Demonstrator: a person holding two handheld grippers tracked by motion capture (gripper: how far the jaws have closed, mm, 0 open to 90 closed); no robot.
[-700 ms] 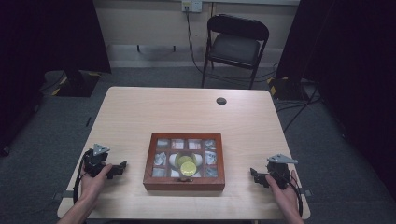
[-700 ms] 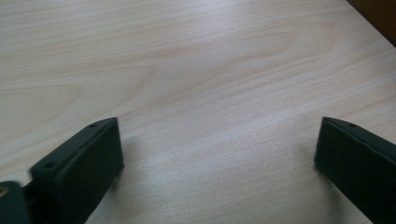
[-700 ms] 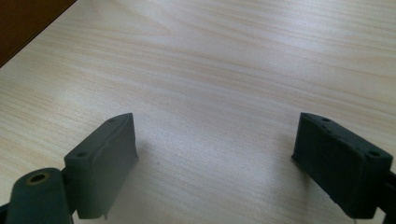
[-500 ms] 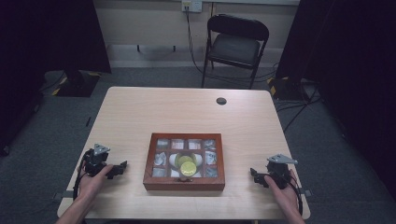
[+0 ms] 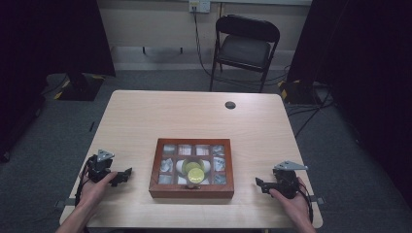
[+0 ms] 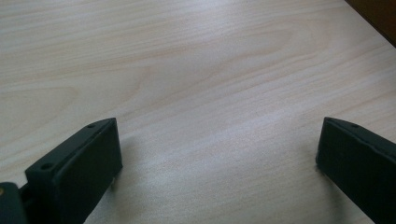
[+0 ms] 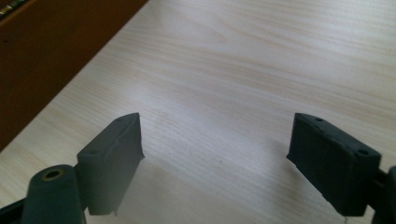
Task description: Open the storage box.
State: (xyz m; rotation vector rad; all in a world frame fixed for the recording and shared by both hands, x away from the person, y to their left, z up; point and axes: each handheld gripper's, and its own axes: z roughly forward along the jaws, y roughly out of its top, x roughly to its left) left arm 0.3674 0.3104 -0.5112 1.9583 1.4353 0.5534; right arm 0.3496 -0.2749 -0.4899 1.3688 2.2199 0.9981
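Resting unmoved since before, both grippers flank the wooden box, jaws wide.

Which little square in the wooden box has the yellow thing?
The middle compartment of the wooden box: it holds the yellow round thing; the others hold pale packets.

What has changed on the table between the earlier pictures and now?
Nothing visibly changed. The left gripper and the right gripper rest open on the table at either side of the wooden box, holding nothing, as before. The yellow lid inside the box is where it was.
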